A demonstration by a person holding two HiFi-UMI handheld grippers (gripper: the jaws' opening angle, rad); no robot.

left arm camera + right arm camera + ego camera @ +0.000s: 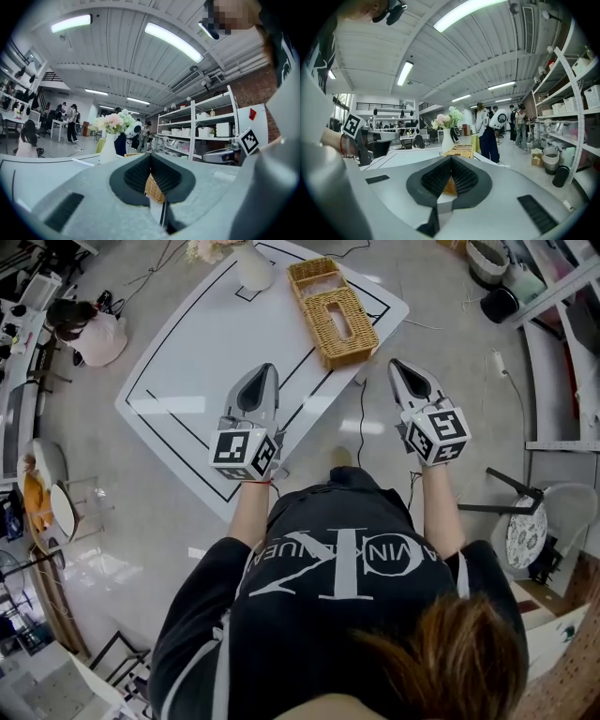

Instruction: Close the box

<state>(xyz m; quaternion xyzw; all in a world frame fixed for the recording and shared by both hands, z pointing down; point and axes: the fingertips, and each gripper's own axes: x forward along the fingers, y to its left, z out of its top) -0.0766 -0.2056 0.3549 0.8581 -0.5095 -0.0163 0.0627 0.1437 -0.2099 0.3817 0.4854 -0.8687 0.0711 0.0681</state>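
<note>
1. Head view: wicker box [334, 313] lies at the far end of the white tabletop [187, 362], near a vase [253, 266]. The left hand-held gripper [266, 371] and right hand-held gripper [399, 366] are level, well short of the box, which lies ahead between them.
2. Left gripper view: hand-held gripper [150, 157] has jaws pressed together, nothing held. Box [154, 187] lies beyond, apart.
3. Right gripper view: hand-held gripper [451, 158] has jaws together, empty. Box [461, 151] lies ahead, untouched.

Open table [187, 362] ahead, wicker box [349, 341], vase [253, 266] beyond
</note>
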